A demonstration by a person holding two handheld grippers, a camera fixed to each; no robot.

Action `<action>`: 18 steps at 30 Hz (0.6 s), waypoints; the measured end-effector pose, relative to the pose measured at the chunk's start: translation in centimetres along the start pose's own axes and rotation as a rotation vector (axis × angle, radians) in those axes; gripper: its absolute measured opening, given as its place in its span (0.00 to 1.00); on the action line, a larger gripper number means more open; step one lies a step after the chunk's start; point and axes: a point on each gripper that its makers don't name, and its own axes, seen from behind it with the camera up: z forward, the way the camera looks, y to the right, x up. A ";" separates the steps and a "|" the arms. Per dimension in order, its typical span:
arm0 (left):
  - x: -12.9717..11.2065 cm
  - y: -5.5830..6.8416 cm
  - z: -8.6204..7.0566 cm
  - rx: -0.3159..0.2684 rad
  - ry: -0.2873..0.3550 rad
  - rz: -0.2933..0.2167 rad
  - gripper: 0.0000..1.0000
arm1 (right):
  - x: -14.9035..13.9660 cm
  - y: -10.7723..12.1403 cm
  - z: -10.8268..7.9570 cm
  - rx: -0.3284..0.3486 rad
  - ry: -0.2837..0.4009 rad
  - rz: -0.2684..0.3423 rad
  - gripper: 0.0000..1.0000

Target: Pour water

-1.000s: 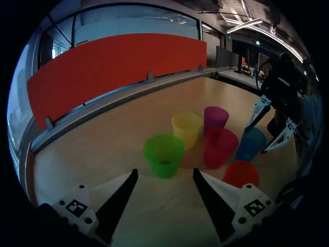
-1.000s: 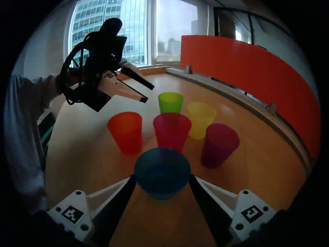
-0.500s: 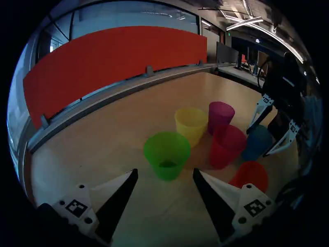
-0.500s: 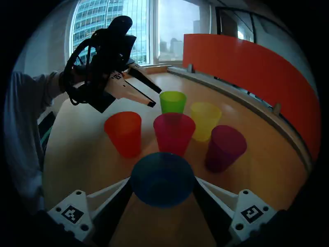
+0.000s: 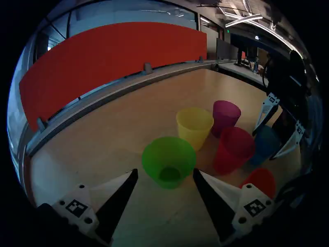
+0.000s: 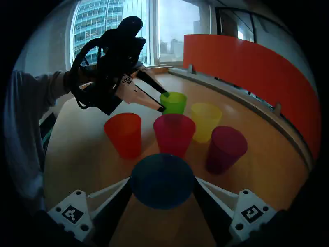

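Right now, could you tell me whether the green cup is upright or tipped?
Upright: the green cup stands on its base, rim facing up.

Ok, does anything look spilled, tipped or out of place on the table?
Nothing stands out. The green cup, yellow cup, purple cup, red cup, orange cup and blue cup are all upright, and no spill shows on the table. The blue cup sits between the fingers of the right gripper.

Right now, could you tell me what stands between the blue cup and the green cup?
The pink cup stands between the blue cup and the green cup, as the right gripper view shows.
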 end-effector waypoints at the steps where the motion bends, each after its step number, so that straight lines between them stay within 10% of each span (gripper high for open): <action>1: 0.1 0.0 0.2 -0.001 -0.001 0.000 1.00 | 0.0 0.1 0.0 -0.001 0.000 0.001 1.00; 18: 0.9 0.3 1.9 -0.006 -0.005 -0.007 0.98 | 0.1 0.2 -0.4 -0.001 0.006 0.005 1.00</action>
